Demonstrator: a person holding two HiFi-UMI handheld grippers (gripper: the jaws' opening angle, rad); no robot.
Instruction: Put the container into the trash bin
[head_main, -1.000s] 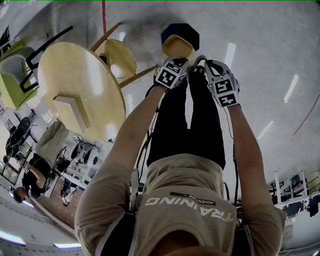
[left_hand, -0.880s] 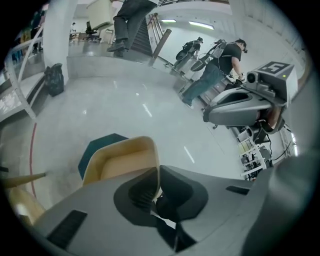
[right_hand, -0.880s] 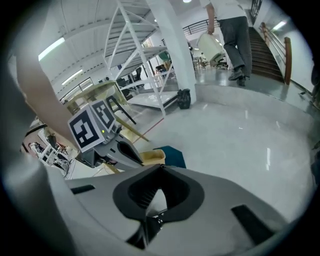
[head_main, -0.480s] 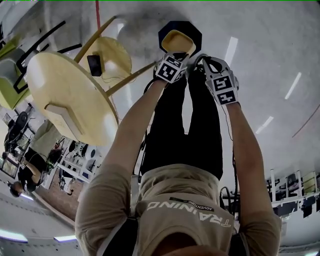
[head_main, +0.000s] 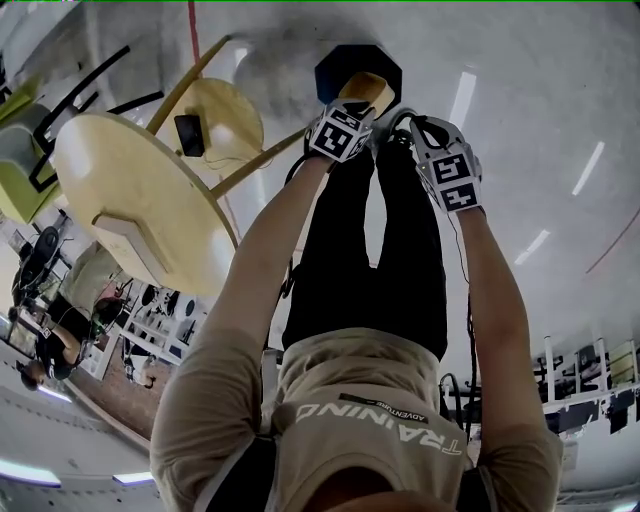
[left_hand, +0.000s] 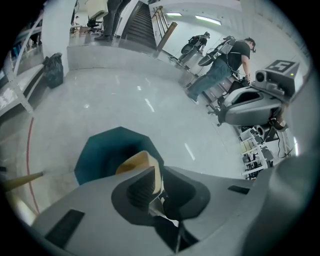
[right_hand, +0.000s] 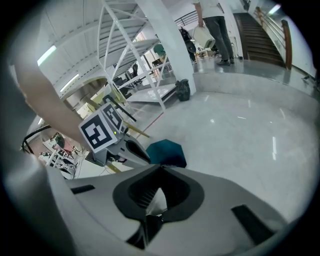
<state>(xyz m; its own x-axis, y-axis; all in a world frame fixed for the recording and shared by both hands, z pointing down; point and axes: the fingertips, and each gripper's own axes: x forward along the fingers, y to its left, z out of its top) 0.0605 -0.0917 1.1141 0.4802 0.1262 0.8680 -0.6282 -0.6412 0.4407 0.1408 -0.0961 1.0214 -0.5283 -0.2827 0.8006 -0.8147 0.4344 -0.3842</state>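
A dark blue octagonal trash bin (head_main: 338, 68) stands on the pale floor ahead of the person's legs. A tan container (head_main: 366, 92) hangs tilted over the bin's mouth. My left gripper (head_main: 352, 112) is at the container's near rim. In the left gripper view its jaws (left_hand: 158, 172) are opening, with the container's (left_hand: 134, 162) rim still between them and the bin (left_hand: 100, 155) below. My right gripper (head_main: 405, 122) hovers just right of the bin, apart from the container; its jaws (right_hand: 160, 169) are shut on nothing. The bin (right_hand: 167, 152) lies beyond them.
A round wooden table (head_main: 140, 200) and a wooden stool (head_main: 235, 115) with a dark phone (head_main: 188, 133) stand left of the bin. White shelving (right_hand: 135, 60), a black bag (left_hand: 53, 70) and people (left_hand: 225, 65) are far off across the floor.
The container has tipped over and sunk toward the bin's mouth. Both grippers have come down closer to the bin.
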